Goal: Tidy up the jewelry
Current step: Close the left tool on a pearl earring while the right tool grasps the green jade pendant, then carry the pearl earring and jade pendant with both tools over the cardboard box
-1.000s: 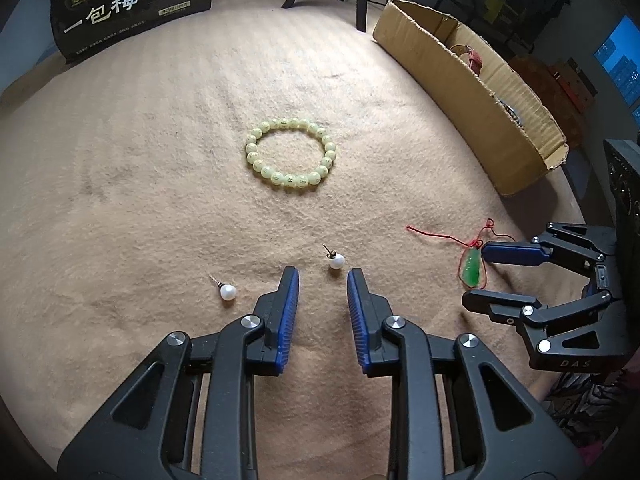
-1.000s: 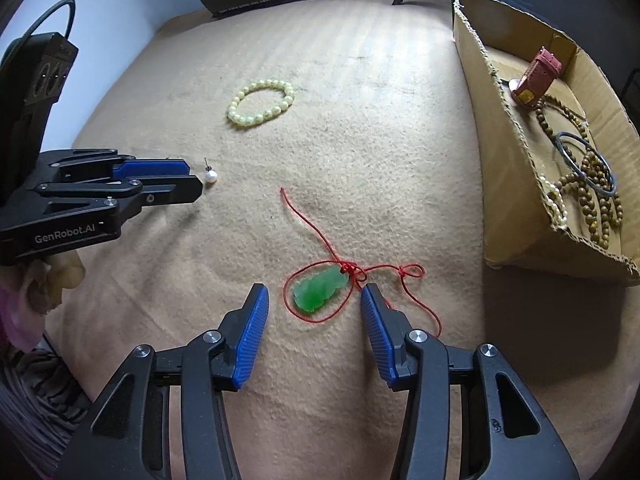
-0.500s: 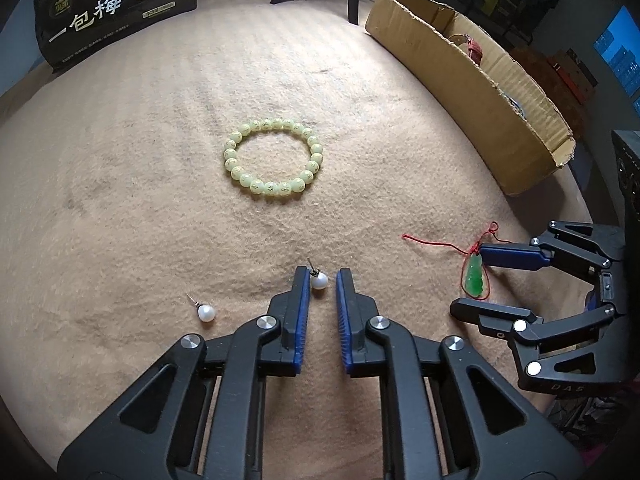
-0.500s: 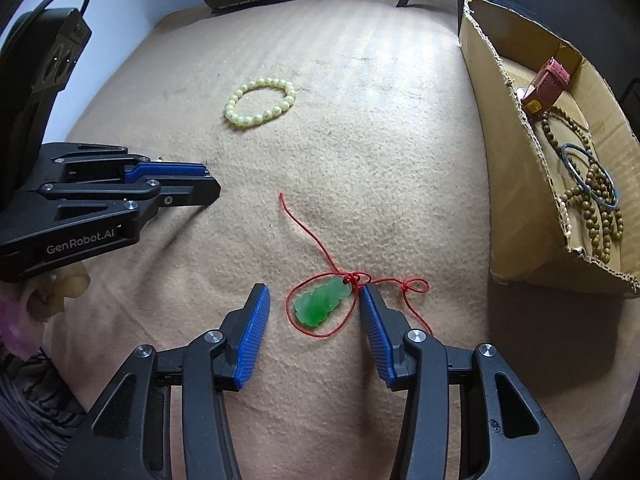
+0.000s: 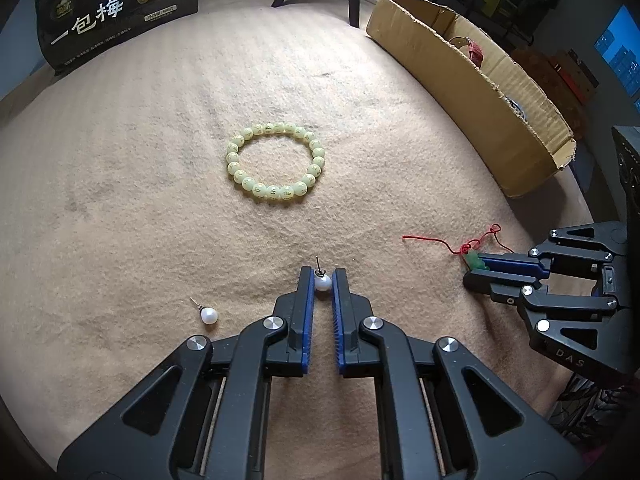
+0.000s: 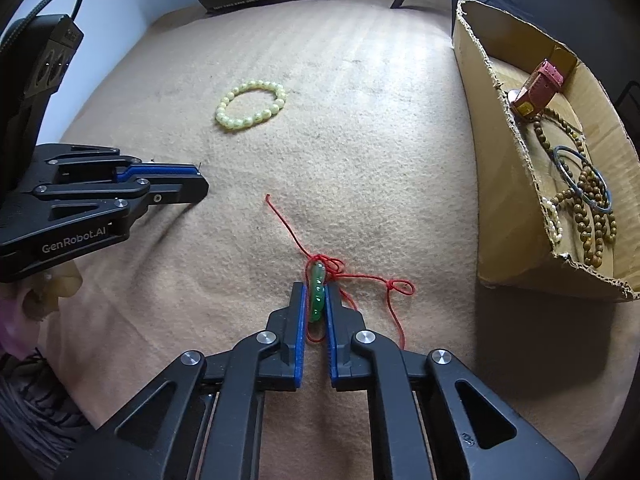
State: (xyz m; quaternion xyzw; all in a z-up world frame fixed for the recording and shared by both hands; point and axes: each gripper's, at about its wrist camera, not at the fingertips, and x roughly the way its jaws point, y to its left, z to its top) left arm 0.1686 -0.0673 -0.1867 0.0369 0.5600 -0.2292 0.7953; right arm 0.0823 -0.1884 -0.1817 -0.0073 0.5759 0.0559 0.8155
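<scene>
The left claw (image 5: 322, 276) pinches a pearl earring (image 5: 322, 282), and the right claw (image 6: 316, 300), just closed, pinches the green pendant (image 6: 317, 294).

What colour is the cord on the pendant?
Red cord, clearest in the right wrist view.

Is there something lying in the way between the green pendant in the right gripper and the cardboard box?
Nothing visible does. The right gripper is shut on the green pendant, and only bare blanket lies between it and the cardboard box. Its red cord trails toward the box.
</scene>
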